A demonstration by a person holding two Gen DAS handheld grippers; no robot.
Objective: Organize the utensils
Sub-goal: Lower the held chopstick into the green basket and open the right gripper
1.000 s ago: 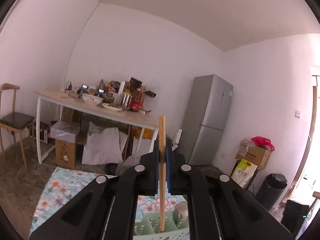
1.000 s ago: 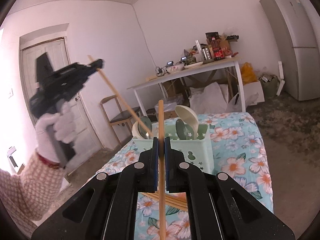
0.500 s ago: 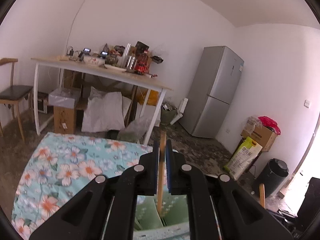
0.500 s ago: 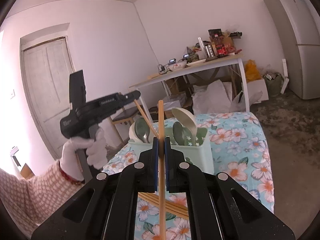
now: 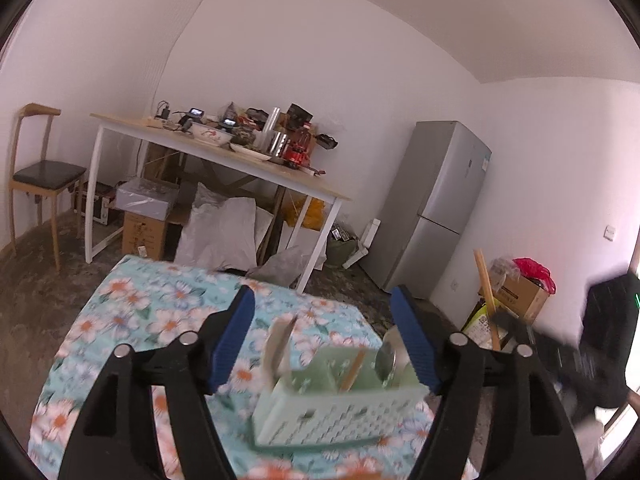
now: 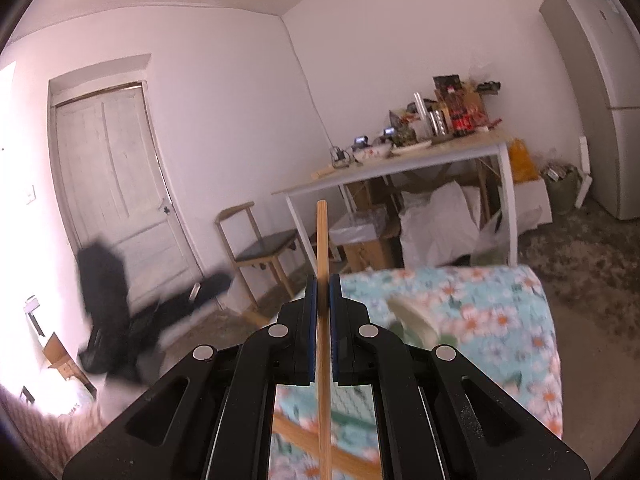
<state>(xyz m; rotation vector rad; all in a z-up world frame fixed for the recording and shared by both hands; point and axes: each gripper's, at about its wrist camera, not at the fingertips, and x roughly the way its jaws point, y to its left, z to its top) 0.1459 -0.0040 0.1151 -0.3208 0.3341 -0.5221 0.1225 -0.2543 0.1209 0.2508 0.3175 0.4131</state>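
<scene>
In the left wrist view my left gripper point(image 5: 322, 295) stands wide, its jaws still opening, with nothing pressed between the blue pads point(image 5: 236, 336). Just beyond and below them sits the pale green utensil basket point(image 5: 336, 408) on the floral cloth point(image 5: 132, 312). A wooden chopstick point(image 5: 352, 370) leans inside it, beside two spoons point(image 5: 280, 344). My right gripper point(image 6: 323, 280) is shut on another wooden chopstick point(image 6: 322, 248), which stands upright through its pads. That chopstick point(image 5: 486, 292) also shows at the right edge of the left view. The left gripper point(image 6: 120, 312) is a dark blur.
More chopsticks point(image 6: 296, 432) lie on the cloth under the right gripper. A pale ladle point(image 6: 412, 320) sticks up from the mostly hidden basket. Behind stand a cluttered white table point(image 5: 224, 160), a wooden chair point(image 5: 40, 176), a grey fridge point(image 5: 436, 208) and a door point(image 6: 116, 184).
The left gripper sank toward the basket and let go of its chopstick, which now rests in the basket. The right gripper rose and shifted with its chopstick still clamped.
</scene>
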